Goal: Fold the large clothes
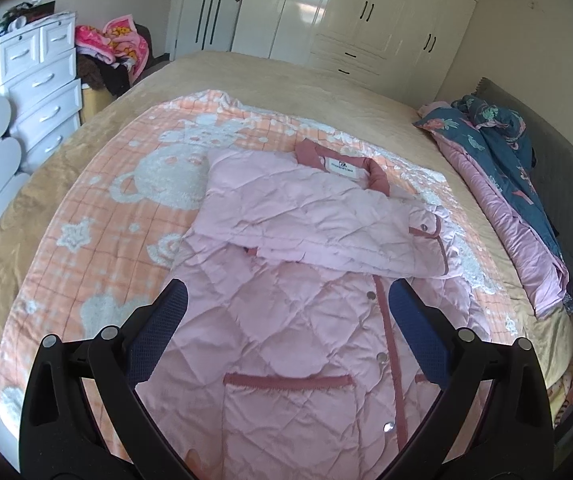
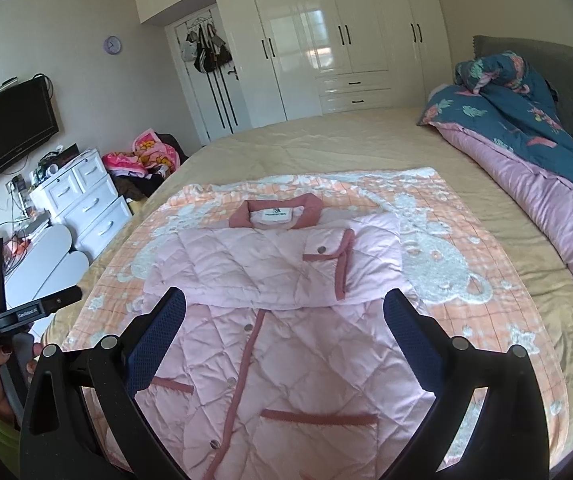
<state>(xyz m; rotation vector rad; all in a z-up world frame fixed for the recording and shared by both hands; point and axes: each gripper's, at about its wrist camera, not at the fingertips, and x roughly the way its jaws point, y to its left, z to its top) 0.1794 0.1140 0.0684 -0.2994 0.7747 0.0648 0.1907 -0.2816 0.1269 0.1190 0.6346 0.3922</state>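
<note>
The pink quilted jacket [image 1: 286, 280] lay on the orange bear-print blanket [image 1: 106, 220] mid-bed, sleeves folded across its chest, its hem cut off at the bottom of both views; the white neck label [image 2: 276, 215] carried print too small to read. The left gripper [image 1: 286, 312] and right gripper [image 2: 284, 316] both hovered over it with fingers spread, holding nothing. Only the right wrist view showed the wall television [image 2: 10, 124], the clock [image 2: 113, 45], and the person's hand [image 2: 2, 376] on the other gripper's handle.

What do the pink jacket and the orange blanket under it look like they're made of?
Pink jacket: likely a smooth, slightly shiny padded synthetic, going by the diamond quilting and the sheen on its creases. Orange blanket: seemingly soft terry or fleece, matte, with fuzzy raised white bear shapes.
</note>
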